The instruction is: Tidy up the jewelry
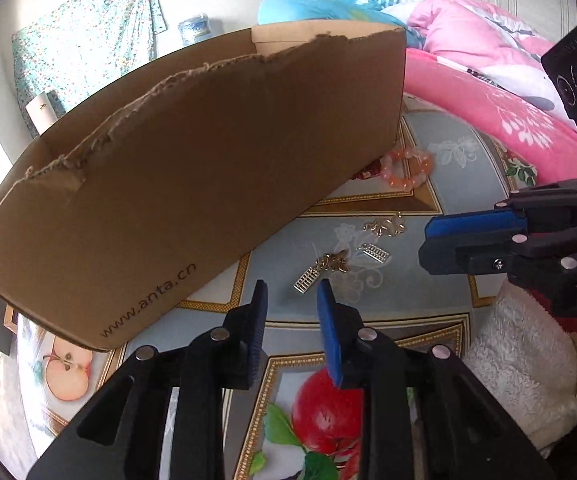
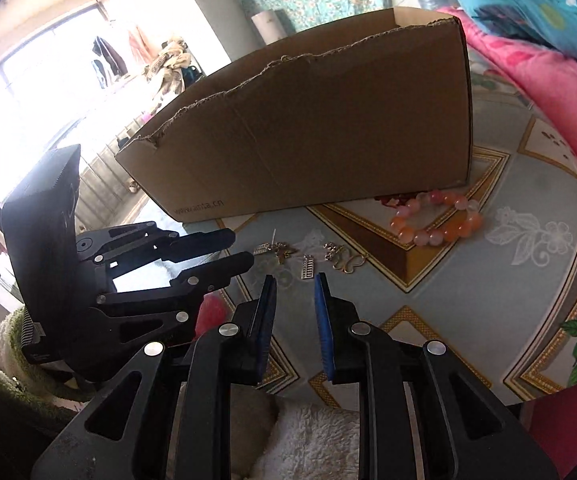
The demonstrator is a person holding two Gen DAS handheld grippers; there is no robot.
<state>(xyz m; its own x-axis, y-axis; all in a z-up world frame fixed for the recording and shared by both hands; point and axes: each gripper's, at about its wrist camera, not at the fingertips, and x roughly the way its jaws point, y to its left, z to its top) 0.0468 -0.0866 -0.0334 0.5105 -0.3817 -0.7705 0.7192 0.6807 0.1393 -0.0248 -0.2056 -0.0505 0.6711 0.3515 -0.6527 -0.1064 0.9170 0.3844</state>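
Small gold and silver jewelry pieces [image 1: 336,264] lie on the patterned table, just beyond my left gripper [image 1: 291,290], which is open and empty. They also show in the right wrist view [image 2: 308,258], just ahead of my right gripper [image 2: 295,280], also open and empty. A pink-orange bead bracelet [image 1: 408,170] lies by the corner of the open cardboard box [image 1: 208,160]; the bracelet [image 2: 436,220] and the box [image 2: 320,128] show in the right wrist view too. The right gripper [image 1: 424,242] shows at the right in the left wrist view. The left gripper [image 2: 244,250] shows at the left in the right wrist view.
The round table [image 2: 528,280] has a fruit and flower pattern cloth. Pink and blue bedding [image 1: 488,92] lies behind it. A white fluffy towel [image 1: 520,360] sits below the table's near edge. A window [image 2: 28,92] is at the left.
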